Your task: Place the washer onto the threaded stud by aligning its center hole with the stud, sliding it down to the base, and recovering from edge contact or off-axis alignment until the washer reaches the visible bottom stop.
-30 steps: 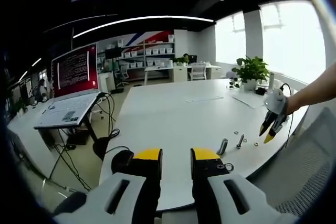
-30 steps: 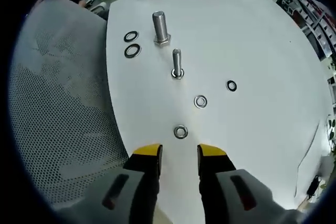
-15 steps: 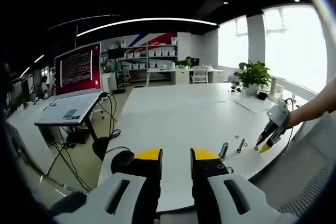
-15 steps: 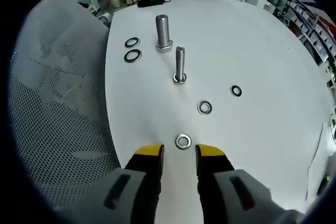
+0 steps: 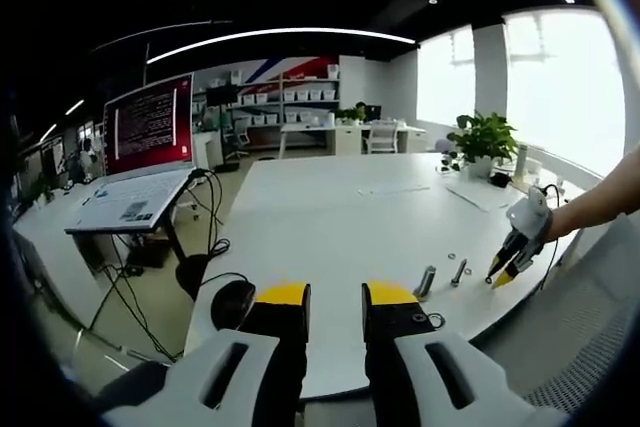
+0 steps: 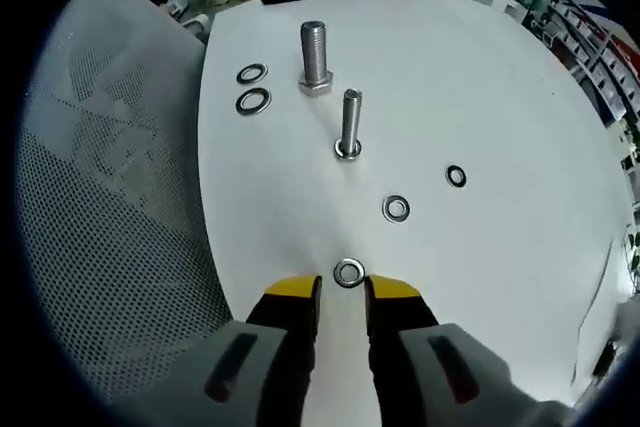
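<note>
white tabletop (image 6: 520,97) is seen in the right gripper view, its curved near edge running beside a grey mesh chair (image 6: 110,207). two upright studs stand toward that edge: the thicker bolt (image 6: 314,55) farther off, the thinner threaded stud (image 6: 349,124) nearer, long axis vertical. two washers (image 6: 251,88) lie flat between the thick bolt and the table edge; two more, a mid washer (image 6: 396,209) and a small dark washer (image 6: 456,176), lie toward the table's middle. the nearest washer (image 6: 349,273) lies flat just ahead of the right gripper (image 6: 342,288), on the line between its tips, touching or almost touching; contact cannot be told. jaws are narrow, not yet closed on anything. the thin stud lies straight beyond the washer along the jaw axis, so the coming move is judged a pinch, then a lift forward.

in the left gripper view, the left gripper (image 5: 336,295) hangs off the table's corner, well apart from the studs, jaws parted narrowly and empty. right gripper is clearly nearer. which stud is meant cannot be told; the washer's hole size is too small to judge.
</note>
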`<act>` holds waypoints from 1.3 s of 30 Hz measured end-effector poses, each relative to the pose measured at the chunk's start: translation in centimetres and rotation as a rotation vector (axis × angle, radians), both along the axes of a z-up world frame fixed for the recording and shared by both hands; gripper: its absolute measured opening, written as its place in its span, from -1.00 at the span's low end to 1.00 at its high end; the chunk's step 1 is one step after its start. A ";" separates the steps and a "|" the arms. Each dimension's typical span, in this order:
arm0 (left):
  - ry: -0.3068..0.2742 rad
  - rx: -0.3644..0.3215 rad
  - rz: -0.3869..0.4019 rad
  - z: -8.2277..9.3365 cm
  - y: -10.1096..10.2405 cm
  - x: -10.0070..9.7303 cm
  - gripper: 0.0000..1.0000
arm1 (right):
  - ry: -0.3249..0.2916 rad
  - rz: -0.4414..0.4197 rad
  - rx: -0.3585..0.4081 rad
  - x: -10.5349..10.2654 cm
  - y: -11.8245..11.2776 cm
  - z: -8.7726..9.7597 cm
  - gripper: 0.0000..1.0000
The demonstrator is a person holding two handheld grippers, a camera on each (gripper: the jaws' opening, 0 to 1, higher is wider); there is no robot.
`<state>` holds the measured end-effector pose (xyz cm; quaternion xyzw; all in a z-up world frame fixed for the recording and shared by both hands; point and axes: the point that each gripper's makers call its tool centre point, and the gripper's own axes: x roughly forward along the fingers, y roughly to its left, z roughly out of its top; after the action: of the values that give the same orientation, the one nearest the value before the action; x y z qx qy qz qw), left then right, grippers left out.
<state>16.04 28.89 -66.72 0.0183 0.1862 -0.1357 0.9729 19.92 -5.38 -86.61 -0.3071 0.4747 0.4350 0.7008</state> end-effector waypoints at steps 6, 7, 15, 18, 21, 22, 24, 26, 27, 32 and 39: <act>0.008 0.005 -0.007 -0.2 0.0 -0.1 -0.63 | 0.032 0.043 -0.059 0.0 0.1 -0.2 -0.58; 0.009 0.008 -0.005 -0.2 0.0 -0.1 -0.64 | 0.039 0.055 -0.073 0.0 0.1 -0.2 -0.58; -0.012 -0.003 0.000 0.2 -0.1 -0.1 -0.65 | 0.080 0.124 -0.165 0.0 0.2 -0.3 -0.56; -0.016 -0.012 0.008 0.2 0.0 -0.2 -0.64 | 0.085 0.127 -0.174 0.0 0.1 -0.3 -0.56; -0.017 -0.013 0.014 0.3 0.1 -0.2 -0.64 | 0.088 0.110 -0.169 0.1 0.1 -0.3 -0.57; -0.017 -0.012 0.015 0.3 0.1 -0.2 -0.64 | 0.087 0.098 -0.161 0.1 0.1 -0.3 -0.57; -0.012 -0.009 0.017 0.2 0.2 -0.1 -0.65 | 0.084 0.088 -0.155 0.2 0.1 -0.3 -0.58; -0.004 -0.005 0.013 0.1 0.1 0.0 -0.66 | 0.081 0.071 -0.146 0.2 0.2 -0.3 -0.58; 0.001 -0.002 0.011 0.0 0.1 0.0 -0.69 | 0.080 0.064 -0.145 0.3 0.2 -0.3 -0.58; 0.009 0.001 0.009 -0.1 0.0 0.2 -0.72 | 0.077 0.059 -0.145 0.4 0.2 -0.3 -0.58; 0.015 0.000 0.013 -0.1 0.1 0.4 -0.72 | 0.083 0.057 -0.141 0.7 0.3 -0.3 -0.60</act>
<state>16.41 28.96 -66.86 0.0161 0.1935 -0.1294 0.9724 20.61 -5.10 -86.96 -0.3506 0.5239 0.4327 0.6444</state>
